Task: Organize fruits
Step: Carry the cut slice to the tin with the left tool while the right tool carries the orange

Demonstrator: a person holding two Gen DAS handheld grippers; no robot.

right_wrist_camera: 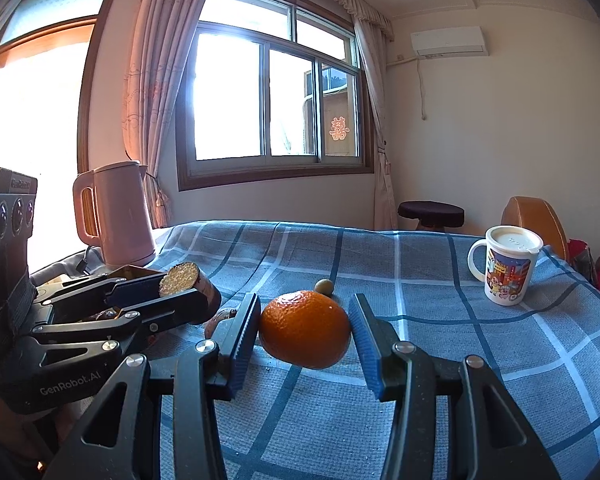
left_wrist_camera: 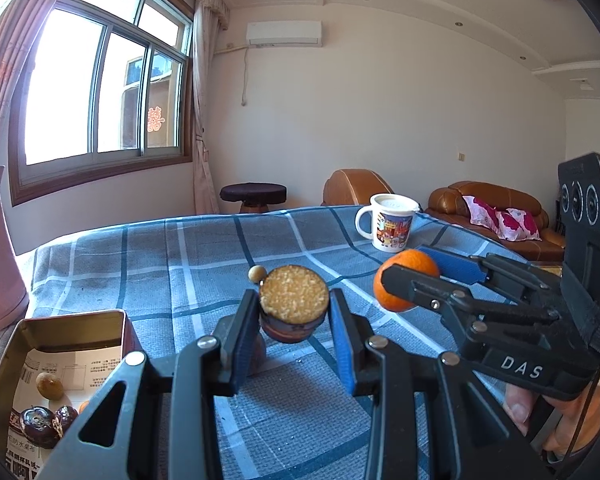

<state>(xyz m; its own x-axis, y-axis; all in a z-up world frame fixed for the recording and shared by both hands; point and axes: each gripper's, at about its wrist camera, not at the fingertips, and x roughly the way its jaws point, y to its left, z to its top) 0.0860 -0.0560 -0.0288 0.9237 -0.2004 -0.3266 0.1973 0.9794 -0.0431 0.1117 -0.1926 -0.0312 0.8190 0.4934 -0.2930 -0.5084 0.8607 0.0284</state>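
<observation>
Both grippers point slightly downward over the checked tablecloth (right_wrist_camera: 420, 280). Left gripper (left_wrist_camera: 294, 312) pinches a cut sugarcane piece (left_wrist_camera: 294, 300) aloft; right gripper (right_wrist_camera: 304, 332) pinches an orange (right_wrist_camera: 305, 330). Open tin (left_wrist_camera: 72, 332) holds small fruits at left; mug (right_wrist_camera: 508, 268) stands well apart.

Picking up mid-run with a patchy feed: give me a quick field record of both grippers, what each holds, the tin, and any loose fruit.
left gripper: shut on cut sugarcane piece, lifted above the cloth
right gripper: shut on orange, lifted
tin: open, paper-lined, holds one longan and dark water chestnuts
loose fruit: small longan on the checked tablecloth
other: lidded mug, pink kettle
</observation>
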